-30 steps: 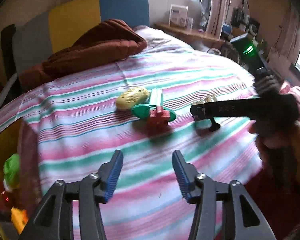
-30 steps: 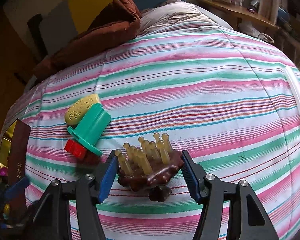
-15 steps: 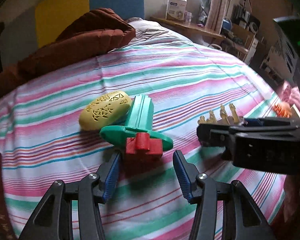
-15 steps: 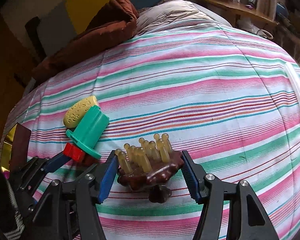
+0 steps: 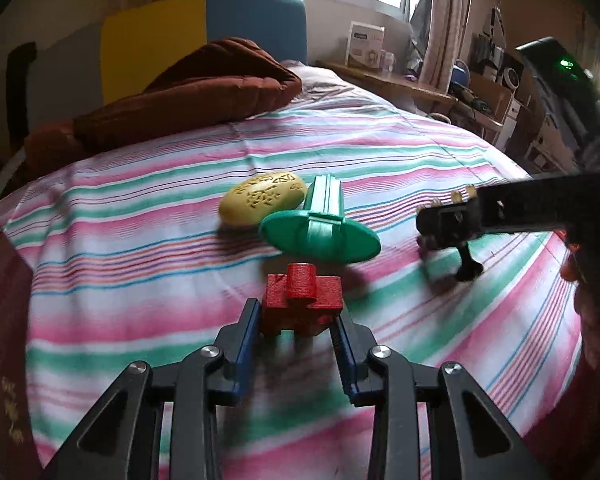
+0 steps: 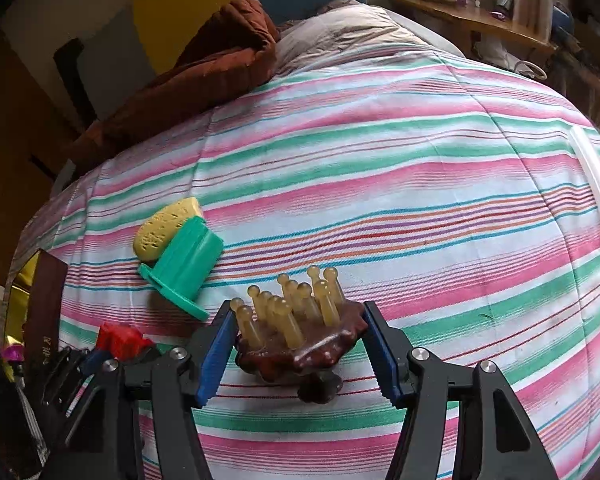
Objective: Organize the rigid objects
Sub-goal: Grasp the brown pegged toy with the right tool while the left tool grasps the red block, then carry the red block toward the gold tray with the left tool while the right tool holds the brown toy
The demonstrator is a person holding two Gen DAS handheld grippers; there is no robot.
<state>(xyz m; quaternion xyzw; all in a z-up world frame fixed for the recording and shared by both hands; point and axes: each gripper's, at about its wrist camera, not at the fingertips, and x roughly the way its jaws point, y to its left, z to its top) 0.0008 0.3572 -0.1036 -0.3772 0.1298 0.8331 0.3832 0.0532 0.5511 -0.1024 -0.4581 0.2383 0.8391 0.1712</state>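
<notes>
A red toy block (image 5: 300,296) sits between the blue pads of my left gripper (image 5: 296,312), whose jaws are closing and touch both of its sides. Just beyond it on the striped bedspread (image 5: 140,248) lie a green disc-and-stem piece (image 5: 320,232) and a yellow oval (image 5: 262,198), touching each other. My right gripper (image 6: 299,312) is shut on a brown massage brush (image 6: 300,348) with tan prongs, whose knob rests on the bed. In the right wrist view the red toy block (image 6: 120,338) and the left gripper (image 6: 96,356) show at the lower left.
A brown quilt (image 5: 180,96) is bunched at the far side of the bed, against yellow and blue cushions. A dark red box (image 5: 0,320) stands at the bed's left edge. A clear plastic lid (image 6: 596,184) lies at the right edge. A cluttered wooden shelf (image 5: 400,84) runs behind.
My left gripper came forward and down to the red block and its jaws narrowed onto it. The block now sits apart from the green piece. The right gripper and brush stayed put.
</notes>
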